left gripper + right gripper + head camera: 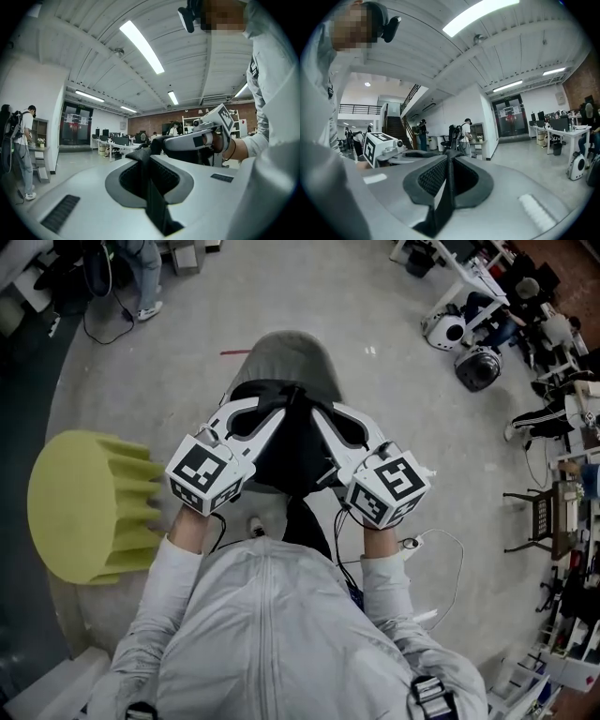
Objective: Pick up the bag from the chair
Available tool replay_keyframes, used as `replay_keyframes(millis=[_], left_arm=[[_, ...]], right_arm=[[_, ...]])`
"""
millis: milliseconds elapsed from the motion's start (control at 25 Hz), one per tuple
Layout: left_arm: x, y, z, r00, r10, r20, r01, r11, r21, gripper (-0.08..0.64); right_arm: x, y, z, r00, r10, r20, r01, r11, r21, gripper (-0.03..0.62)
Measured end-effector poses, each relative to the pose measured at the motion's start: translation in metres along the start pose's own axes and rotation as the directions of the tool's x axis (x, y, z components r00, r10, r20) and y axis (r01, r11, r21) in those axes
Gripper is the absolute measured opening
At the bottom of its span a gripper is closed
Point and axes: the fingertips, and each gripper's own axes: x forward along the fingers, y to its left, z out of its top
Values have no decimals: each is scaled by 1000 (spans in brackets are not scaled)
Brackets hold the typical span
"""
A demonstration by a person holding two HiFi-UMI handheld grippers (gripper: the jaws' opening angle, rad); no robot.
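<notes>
In the head view the black bag hangs between my two grippers, over the grey round chair. The left gripper and right gripper meet at the bag's top, each shut on a black strap. The left gripper view has a strap pinched between the shut jaws of the left gripper, with the right gripper just beyond. A strap runs likewise through the shut right gripper in the right gripper view. Whether the bag's bottom touches the seat is hidden.
A yellow ribbed stool stands close on the left. A white power strip with cable lies on the floor to the right. Robots and gear and desks crowd the far right. People stand in the background.
</notes>
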Motion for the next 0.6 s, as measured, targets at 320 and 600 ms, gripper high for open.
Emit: replay_keyframes(millis=[320, 600], left_arm=[[-15, -13, 11, 1000, -3, 13, 3, 1000, 21, 28], [-22, -11, 7, 1000, 3, 2, -3, 1000, 22, 28]], right_arm=[[-11, 20, 7, 1000, 8, 16, -8, 1000, 0, 35], [-7, 27, 3, 1000, 21, -2, -21, 1000, -7, 35]])
